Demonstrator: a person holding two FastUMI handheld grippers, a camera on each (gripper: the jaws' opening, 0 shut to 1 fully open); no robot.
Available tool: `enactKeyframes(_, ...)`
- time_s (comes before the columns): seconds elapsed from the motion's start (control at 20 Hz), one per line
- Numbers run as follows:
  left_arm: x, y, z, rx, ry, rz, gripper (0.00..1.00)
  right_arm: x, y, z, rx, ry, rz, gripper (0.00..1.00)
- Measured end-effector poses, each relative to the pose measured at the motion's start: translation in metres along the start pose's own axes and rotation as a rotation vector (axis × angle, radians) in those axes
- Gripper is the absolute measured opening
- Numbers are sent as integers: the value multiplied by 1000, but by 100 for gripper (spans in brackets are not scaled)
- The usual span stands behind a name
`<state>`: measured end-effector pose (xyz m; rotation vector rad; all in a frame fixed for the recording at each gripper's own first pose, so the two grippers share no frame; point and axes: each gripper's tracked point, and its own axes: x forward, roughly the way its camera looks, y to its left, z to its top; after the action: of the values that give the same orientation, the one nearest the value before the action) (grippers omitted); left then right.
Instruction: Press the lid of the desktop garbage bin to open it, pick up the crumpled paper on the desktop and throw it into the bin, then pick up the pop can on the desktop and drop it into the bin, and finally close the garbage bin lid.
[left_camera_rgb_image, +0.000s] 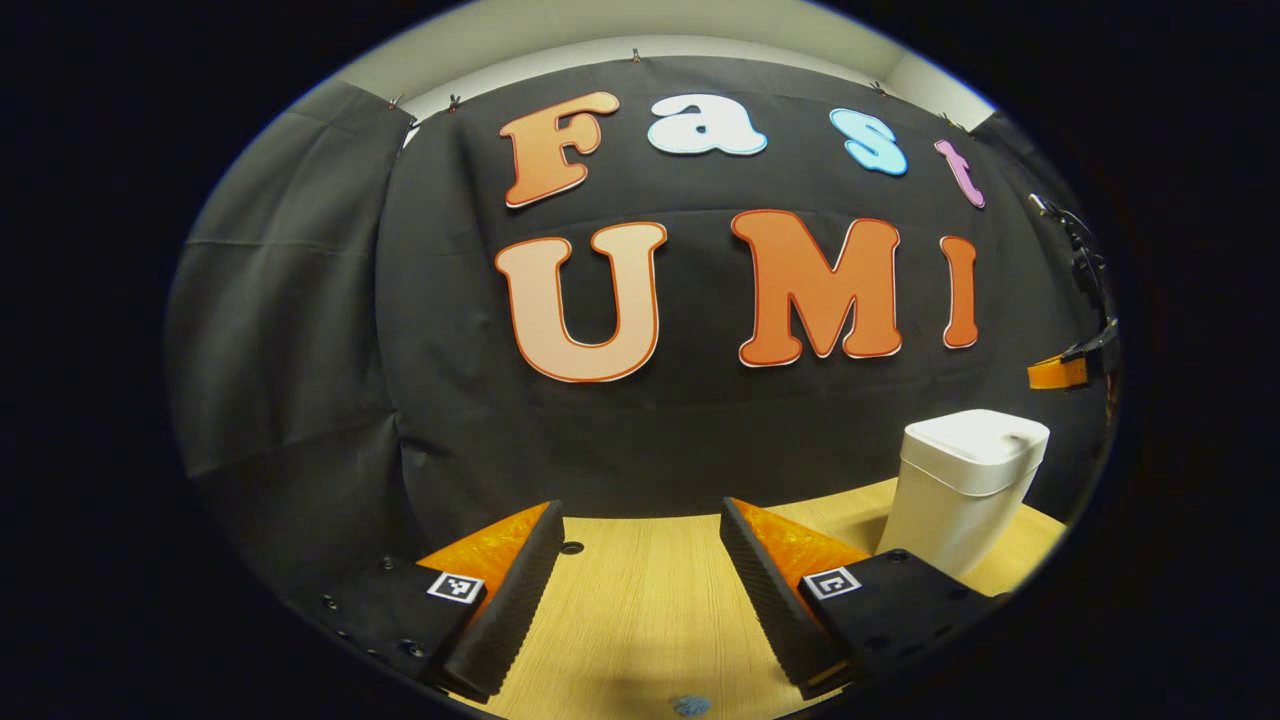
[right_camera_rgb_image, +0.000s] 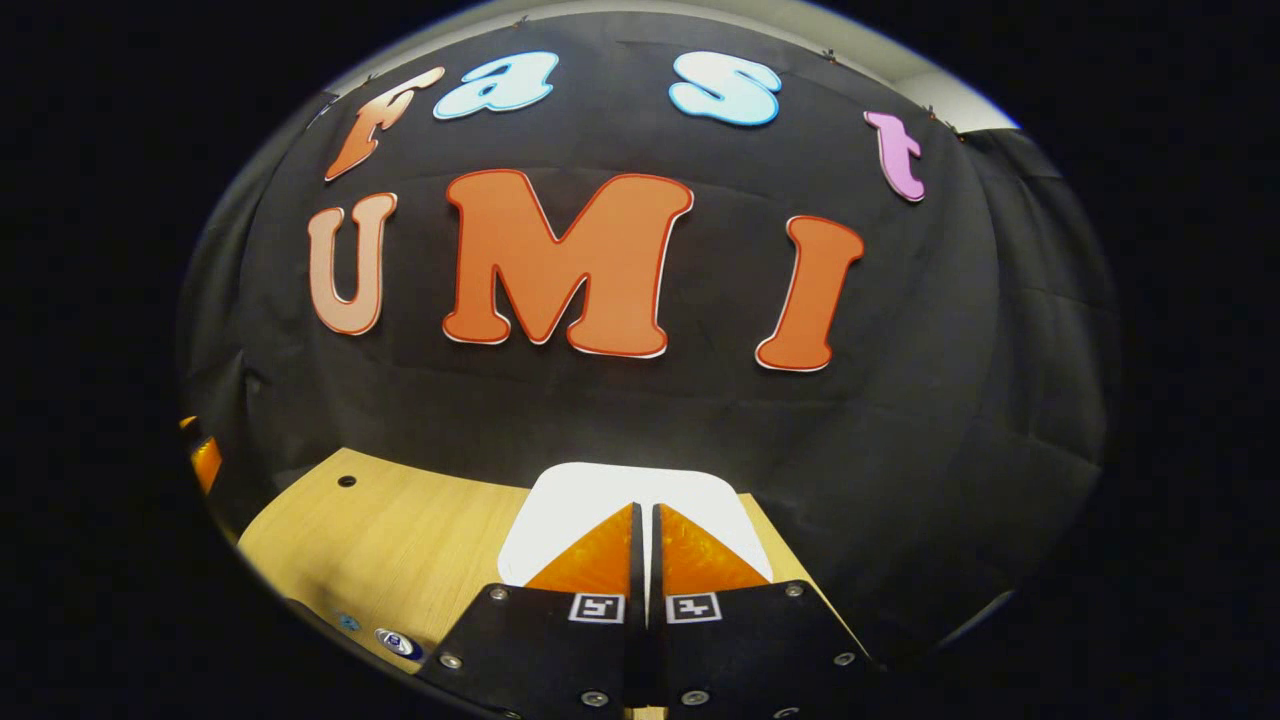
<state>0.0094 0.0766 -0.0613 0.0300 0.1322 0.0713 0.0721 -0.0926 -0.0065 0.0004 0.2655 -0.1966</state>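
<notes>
The white desktop bin stands on the wooden table at the right of the left gripper view, its lid down. In the right gripper view the lid lies flat just under my right gripper, which is shut with its fingers pressed together and nothing between them. Whether the tips touch the lid I cannot tell. My left gripper hovers open over bare table, left of the bin. A round blue-and-silver thing, possibly the pop can's top, sits at the lower left edge.
The wooden table has a small dark hole near its back edge. The black cloth wall rises right behind the table. The right gripper's finger shows above the bin. A small blue speck lies at the table's near edge.
</notes>
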Motion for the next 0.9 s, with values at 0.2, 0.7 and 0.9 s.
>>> enactKeyframes(0.2,1,2,-2,0,6,17,100,8,-3,-1,-23,46,19,1)
enactKeyframes(0.7,4,9,-15,-7,35,50,100,36,-4,-43,-16,289,85,1)
enactKeyframes(0.9,4,13,-20,-10,47,63,100,43,1,-49,-41,333,106,1)
